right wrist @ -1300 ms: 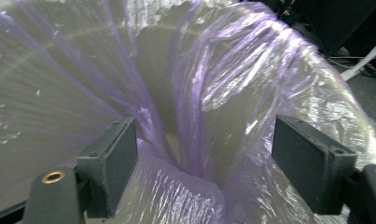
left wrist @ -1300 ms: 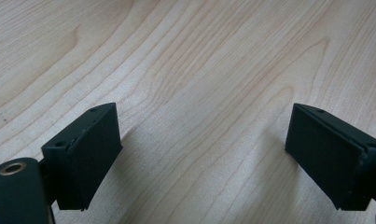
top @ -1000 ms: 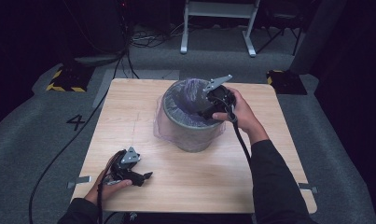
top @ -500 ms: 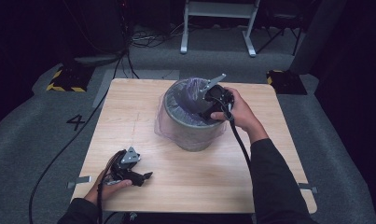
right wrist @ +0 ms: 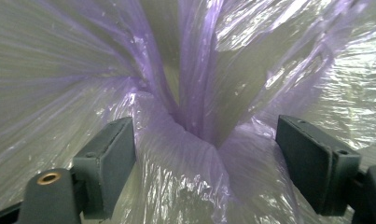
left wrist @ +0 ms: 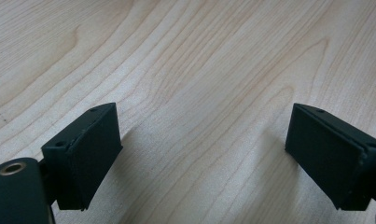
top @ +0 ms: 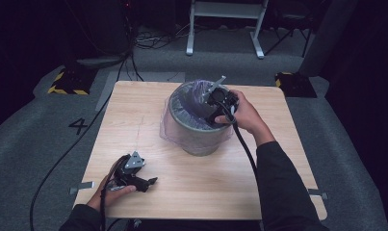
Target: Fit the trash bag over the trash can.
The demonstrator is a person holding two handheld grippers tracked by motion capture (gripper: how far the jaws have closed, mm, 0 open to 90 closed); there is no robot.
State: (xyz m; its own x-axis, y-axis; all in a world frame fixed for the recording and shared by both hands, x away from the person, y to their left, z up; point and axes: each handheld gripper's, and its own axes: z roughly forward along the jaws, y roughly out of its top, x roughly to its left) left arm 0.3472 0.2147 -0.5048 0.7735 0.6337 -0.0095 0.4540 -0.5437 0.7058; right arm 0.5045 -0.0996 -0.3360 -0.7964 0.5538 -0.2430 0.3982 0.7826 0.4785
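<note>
Table (top: 134, 115), wooden, bearing at centre grey bin (top: 196, 139) with purple liner (right wrist: 185, 93) bunched directly ahead between wide-spread jaws of right gripper (right wrist: 204, 163) inside bin mouth; left gripper (left wrist: 199, 158), wide, empty, near front-left edge.

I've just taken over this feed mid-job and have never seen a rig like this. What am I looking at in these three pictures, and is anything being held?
There is no robot arm here: a person at a wooden table holds a two-jaw gripper in each hand. The high view looks down from above. In it the left gripper rests low on the table near the front edge, and the right gripper reaches into a grey bin lined with a purple plastic bag. The other two pictures come from cameras riding on the grippers. The left gripper view shows open jaws over bare wood, holding nothing. The right gripper view shows open jaws either side of a bunched fold of the bag, not closed on it.
</note>
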